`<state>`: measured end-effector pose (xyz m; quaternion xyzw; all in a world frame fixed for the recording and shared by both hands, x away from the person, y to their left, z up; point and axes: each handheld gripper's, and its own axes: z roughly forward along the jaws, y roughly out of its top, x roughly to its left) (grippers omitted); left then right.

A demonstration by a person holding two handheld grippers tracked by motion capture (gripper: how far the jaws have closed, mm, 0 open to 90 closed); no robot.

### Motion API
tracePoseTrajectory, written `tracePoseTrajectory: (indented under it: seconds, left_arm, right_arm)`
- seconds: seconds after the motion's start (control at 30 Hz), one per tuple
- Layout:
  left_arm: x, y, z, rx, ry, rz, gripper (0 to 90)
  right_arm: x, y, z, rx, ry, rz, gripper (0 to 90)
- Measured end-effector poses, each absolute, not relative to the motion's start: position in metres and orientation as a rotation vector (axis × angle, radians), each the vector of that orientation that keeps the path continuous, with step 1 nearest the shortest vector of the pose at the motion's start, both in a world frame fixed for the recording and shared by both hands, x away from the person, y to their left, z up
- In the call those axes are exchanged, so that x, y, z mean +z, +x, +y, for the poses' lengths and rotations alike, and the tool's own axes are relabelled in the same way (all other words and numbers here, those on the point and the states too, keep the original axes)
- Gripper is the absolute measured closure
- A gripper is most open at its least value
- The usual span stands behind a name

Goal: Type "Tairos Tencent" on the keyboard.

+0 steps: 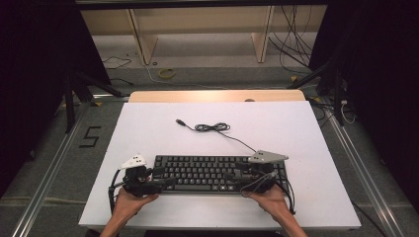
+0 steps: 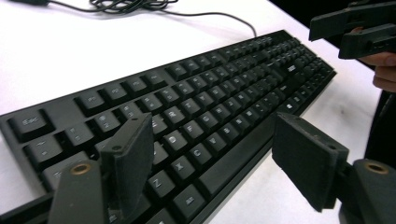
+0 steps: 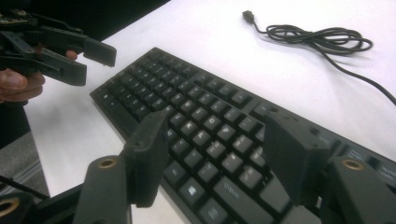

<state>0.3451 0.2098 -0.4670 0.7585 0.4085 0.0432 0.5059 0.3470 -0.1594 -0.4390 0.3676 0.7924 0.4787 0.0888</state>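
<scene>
A black keyboard (image 1: 217, 174) is laid flat on the white tabletop (image 1: 148, 133), near its front edge and parallel to it. Its cable (image 1: 213, 127) is led away from the back right corner and is gathered in a loose coil farther back on the tabletop, with the plug (image 1: 180, 121) left free beyond the coil.

The left gripper (image 1: 165, 178) is held in the person's left hand (image 1: 132, 201) at the left end of the keyboard. Its fingers (image 2: 128, 163) are spread open over the left keys and front edge, and nothing is clamped between them.

The right gripper (image 1: 232, 177) is held in the right hand (image 1: 271, 200) at the right end of the keyboard. Its fingers (image 3: 149, 156) are also kept apart, poised above the keys, and nothing is seen to be pressed by their pads.

Both grippers are pointed inward, toward each other, along the keyboard. Whether the keys are touched by any finger cannot be told.
</scene>
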Motion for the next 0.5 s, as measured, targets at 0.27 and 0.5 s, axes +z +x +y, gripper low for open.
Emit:
tracePoseTrajectory:
  seconds: [0.27, 0.5]
  left_arm:
    - [-0.468, 0.346, 0.215, 0.146, 1.878, 1.040, 41.9]
    - [-0.468, 0.347, 0.219, 0.163, 1.916, 1.061, 58.0]
  right_arm:
    - [-0.436, 0.362, -0.135, 1.382, 1.075, 2.412, 52.8]
    - [-0.437, 0.371, -0.110, 1.346, 1.039, 2.482, 63.2]
